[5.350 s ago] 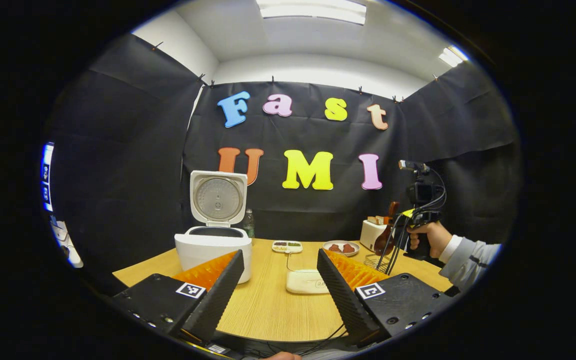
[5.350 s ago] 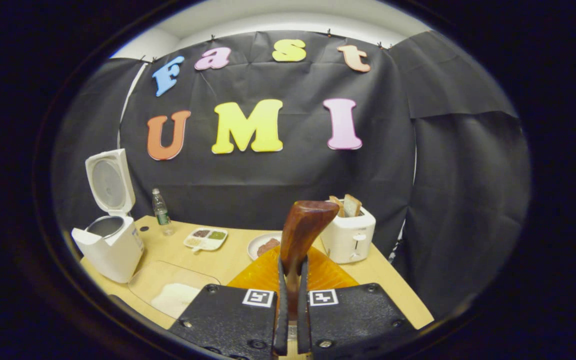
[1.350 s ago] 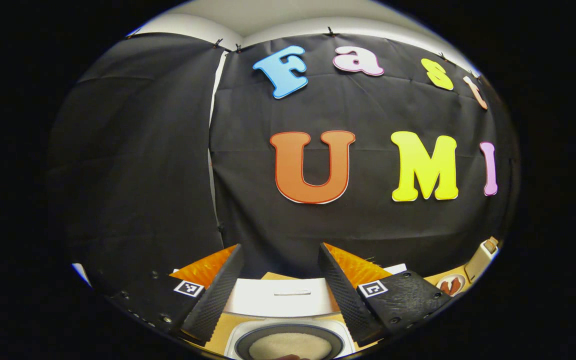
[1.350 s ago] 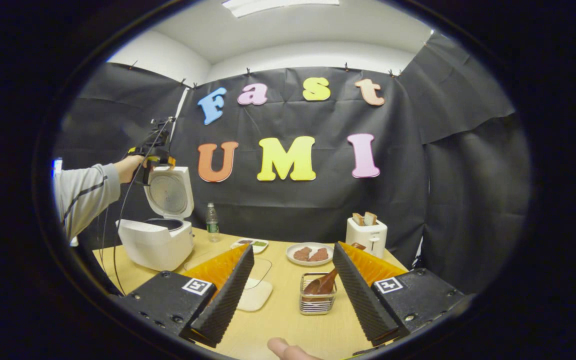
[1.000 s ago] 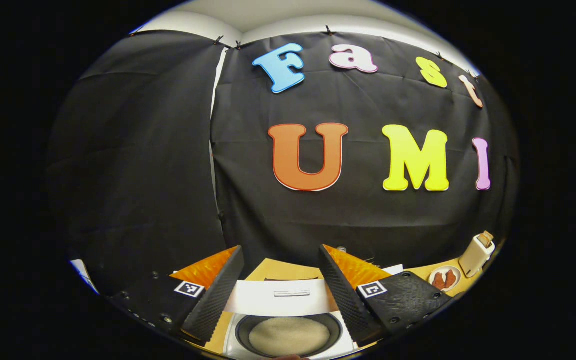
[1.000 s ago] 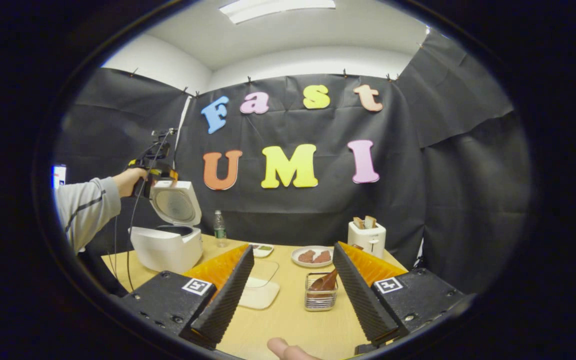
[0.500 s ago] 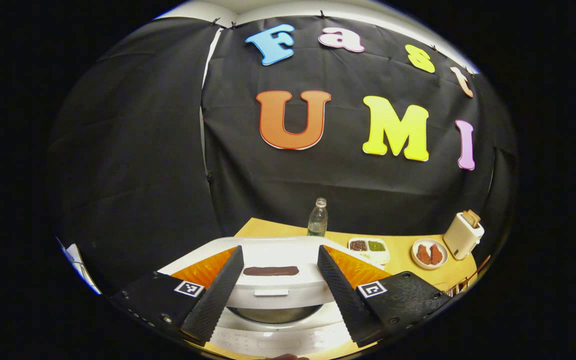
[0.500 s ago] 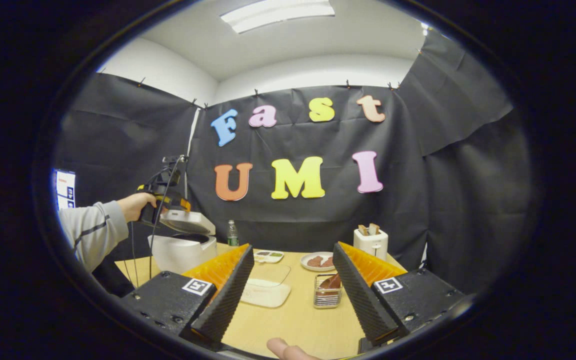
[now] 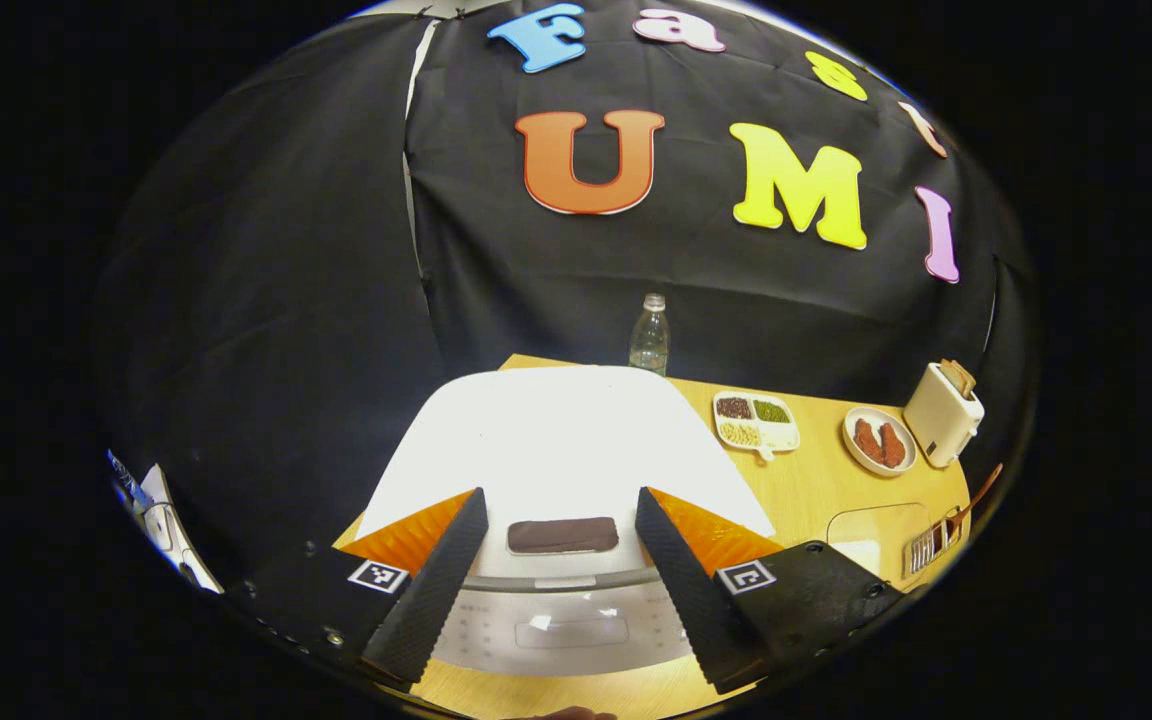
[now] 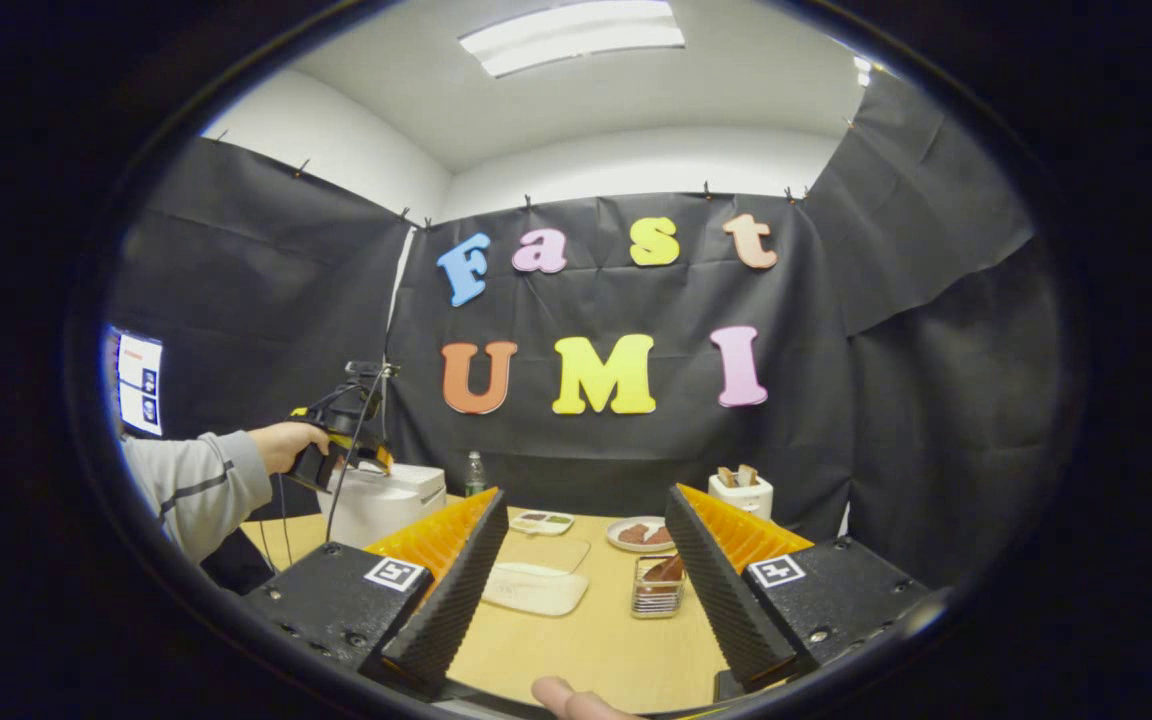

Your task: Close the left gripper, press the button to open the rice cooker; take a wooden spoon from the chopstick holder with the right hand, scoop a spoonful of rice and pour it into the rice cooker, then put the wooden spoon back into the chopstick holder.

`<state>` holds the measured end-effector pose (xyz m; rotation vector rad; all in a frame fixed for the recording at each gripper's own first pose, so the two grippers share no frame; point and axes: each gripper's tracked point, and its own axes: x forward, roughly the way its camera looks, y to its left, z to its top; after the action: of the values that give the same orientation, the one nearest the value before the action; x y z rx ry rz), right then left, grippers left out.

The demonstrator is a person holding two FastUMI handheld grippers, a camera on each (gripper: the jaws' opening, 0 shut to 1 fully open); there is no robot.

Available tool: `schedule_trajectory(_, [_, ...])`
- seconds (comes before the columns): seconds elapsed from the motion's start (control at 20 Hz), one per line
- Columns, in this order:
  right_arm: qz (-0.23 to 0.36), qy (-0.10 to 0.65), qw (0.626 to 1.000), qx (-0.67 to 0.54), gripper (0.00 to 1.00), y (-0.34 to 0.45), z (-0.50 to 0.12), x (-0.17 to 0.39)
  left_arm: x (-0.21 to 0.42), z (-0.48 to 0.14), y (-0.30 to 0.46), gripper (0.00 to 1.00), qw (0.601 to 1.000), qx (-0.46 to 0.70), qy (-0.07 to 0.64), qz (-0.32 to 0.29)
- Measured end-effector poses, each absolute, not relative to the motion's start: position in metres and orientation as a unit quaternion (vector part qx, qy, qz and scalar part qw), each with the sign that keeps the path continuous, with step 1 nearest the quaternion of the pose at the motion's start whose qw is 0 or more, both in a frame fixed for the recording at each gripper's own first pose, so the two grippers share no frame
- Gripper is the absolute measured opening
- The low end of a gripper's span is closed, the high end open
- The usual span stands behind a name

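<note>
While the left tongs hang spread wide over the front of the rice cooker, its white lid lies shut beneath them and the dark button sits between the two fingers, neither finger touching it. In the right gripper view a hand in a grey sleeve holds those tongs just above the cooker at the far left of the counter. The right tongs are also spread wide and hold nothing, low over the counter's near edge. Between their fingers stands the wire chopstick holder with the wooden spoon in it, beside a shallow rice tray. A bottle, a divided dish, a plate and a toaster stand farther back.
</note>
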<state>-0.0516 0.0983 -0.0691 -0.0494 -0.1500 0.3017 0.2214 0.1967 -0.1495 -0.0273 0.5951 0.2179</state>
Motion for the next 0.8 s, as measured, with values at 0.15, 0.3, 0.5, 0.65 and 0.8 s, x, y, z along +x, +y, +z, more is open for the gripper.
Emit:
schedule_trajectory(0.15, [0.153,-0.076,0.985,-0.03,1.0,0.104,-0.068,-0.056,0.218,-0.151,0.197,1.0,0.949,-0.013,0.295,0.107])
schedule_trajectory(0.3, [0.155,-0.074,0.985,-0.034,1.0,0.111,-0.069,-0.057,0.21,-0.154,0.198,0.99,0.945,-0.019,0.307,0.112])
schedule_trajectory(0.5, [0.16,-0.067,0.984,-0.042,1.0,0.123,-0.072,-0.057,0.206,-0.154,0.199,0.99,0.945,-0.018,0.307,0.112])
schedule_trajectory(0.65, [0.163,-0.068,0.983,-0.048,1.0,0.131,-0.071,-0.059,0.205,-0.155,0.2,0.99,0.949,-0.013,0.295,0.11])
schedule_trajectory(0.8, [0.159,-0.069,0.984,-0.052,1.0,0.134,-0.069,-0.059,0.21,-0.156,0.2,0.99,0.955,-0.012,0.276,0.11])
